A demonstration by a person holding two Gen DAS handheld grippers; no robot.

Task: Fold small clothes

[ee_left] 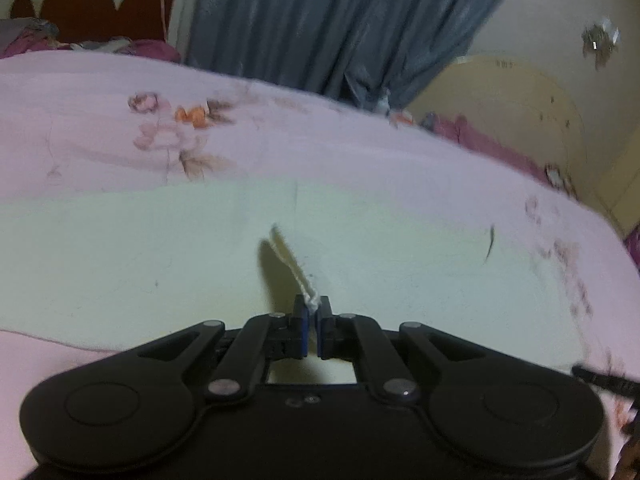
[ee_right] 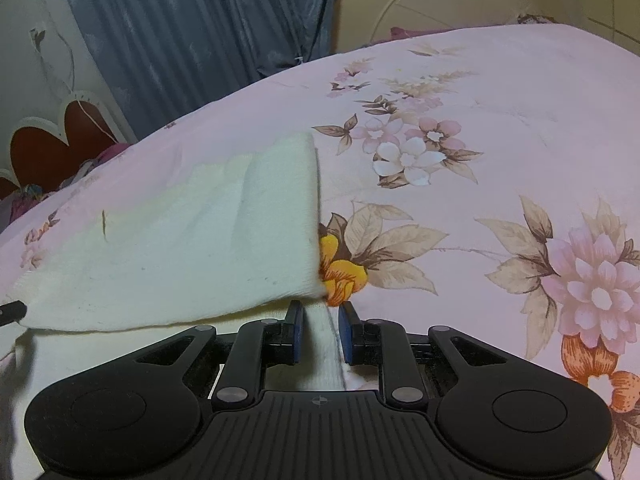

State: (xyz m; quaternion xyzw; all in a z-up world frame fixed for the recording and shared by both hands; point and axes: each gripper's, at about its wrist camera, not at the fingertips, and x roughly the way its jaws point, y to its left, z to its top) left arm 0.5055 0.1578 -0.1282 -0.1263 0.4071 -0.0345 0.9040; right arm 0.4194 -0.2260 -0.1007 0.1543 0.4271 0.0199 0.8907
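Left gripper: jaws pinched tight on a thin, raised edge of the cloth.
Right gripper: narrow gap, blue pads clamping a doubled fold of cloth.
Cloth: pale cream, soft nubbly knit, rectangular, lying on the bed with its near edge lifted.
Bedspread: smooth pink, floral print.
Beyond: pleated blue-grey curtain, red scalloped headboard.

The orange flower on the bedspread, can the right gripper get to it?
Probably not right now. The orange flower lies bare just ahead, but the right gripper is pinching the white cloth, so it would have to let go first.
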